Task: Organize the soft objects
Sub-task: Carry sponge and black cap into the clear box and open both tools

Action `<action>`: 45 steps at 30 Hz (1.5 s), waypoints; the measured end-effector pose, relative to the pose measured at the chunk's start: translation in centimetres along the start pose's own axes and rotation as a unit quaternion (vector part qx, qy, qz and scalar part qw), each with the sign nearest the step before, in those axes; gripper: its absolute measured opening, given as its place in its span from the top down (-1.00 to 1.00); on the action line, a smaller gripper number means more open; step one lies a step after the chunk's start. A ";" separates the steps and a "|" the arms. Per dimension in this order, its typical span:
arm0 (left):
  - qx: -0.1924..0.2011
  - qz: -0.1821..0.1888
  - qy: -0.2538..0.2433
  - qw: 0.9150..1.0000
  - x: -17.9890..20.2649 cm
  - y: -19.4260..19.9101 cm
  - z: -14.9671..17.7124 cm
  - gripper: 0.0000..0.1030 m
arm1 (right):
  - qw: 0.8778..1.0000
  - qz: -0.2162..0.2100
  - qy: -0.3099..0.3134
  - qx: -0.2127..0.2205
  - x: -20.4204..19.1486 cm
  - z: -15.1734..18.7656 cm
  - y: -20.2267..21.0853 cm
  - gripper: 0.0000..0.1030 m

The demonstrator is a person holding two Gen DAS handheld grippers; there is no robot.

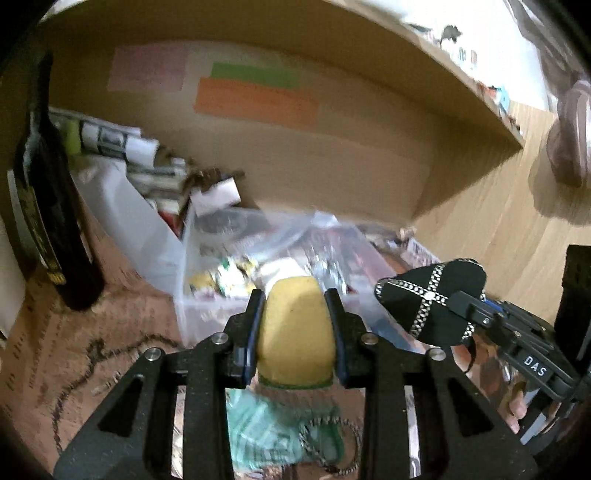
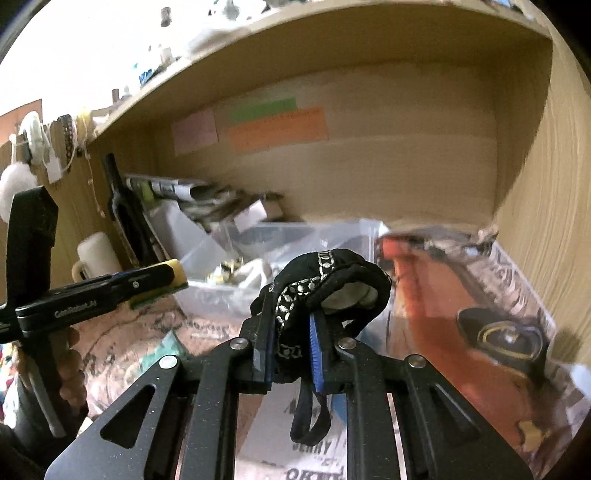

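- Bare wooden back wall (image 2: 369, 177) left open air above the clutter.
- Clear plastic bin (image 2: 280, 236) blocked the way straight ahead.
- Dark bottle (image 1: 48, 206) stood at the left.
- Shelf board (image 2: 332, 33) closed off the top.

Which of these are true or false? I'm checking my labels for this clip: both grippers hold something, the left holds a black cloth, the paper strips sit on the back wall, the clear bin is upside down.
1. Both grippers hold something. True.
2. The left gripper holds a black cloth. False: it grips a yellow sponge; the right gripper grips the black cloth.
3. Coloured paper strips sit on the back wall. True.
4. The clear bin is upside down. False: it stands open side up, with small items inside.
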State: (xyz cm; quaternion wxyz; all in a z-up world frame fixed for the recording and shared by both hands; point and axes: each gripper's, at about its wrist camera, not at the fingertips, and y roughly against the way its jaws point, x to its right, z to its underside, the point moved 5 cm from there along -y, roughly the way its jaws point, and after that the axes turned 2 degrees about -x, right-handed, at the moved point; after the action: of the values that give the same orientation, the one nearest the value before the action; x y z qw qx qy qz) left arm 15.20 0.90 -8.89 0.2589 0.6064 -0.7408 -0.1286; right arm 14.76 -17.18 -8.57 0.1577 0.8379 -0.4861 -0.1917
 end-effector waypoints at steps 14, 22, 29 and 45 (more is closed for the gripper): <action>0.041 -0.034 -0.023 0.998 -0.1 -1.9 -5.9 0.38 | 0.998 0.017 0.033 0.046 0.3 -5.4 -2.3 0.73; 0.000 -0.037 -0.041 0.999 0.4 -7.3 -6.2 0.38 | 0.998 0.046 0.047 -0.002 1.5 -5.0 -6.8 0.73; -0.078 -0.017 -0.043 0.996 -0.1 -12.0 -4.3 0.38 | 0.994 0.059 0.070 -0.065 2.2 -2.8 -10.3 0.73; -0.111 -0.047 -0.050 0.991 -0.1 -14.1 -2.8 -0.07 | 0.991 0.047 0.062 -0.113 2.3 -1.4 -11.4 0.41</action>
State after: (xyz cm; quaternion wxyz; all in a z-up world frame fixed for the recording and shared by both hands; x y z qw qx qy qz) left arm 28.41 -1.91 -13.68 0.2808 0.6007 -0.7045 -0.2528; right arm 25.03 -13.61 -12.84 0.2899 0.8011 -0.4898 -0.1853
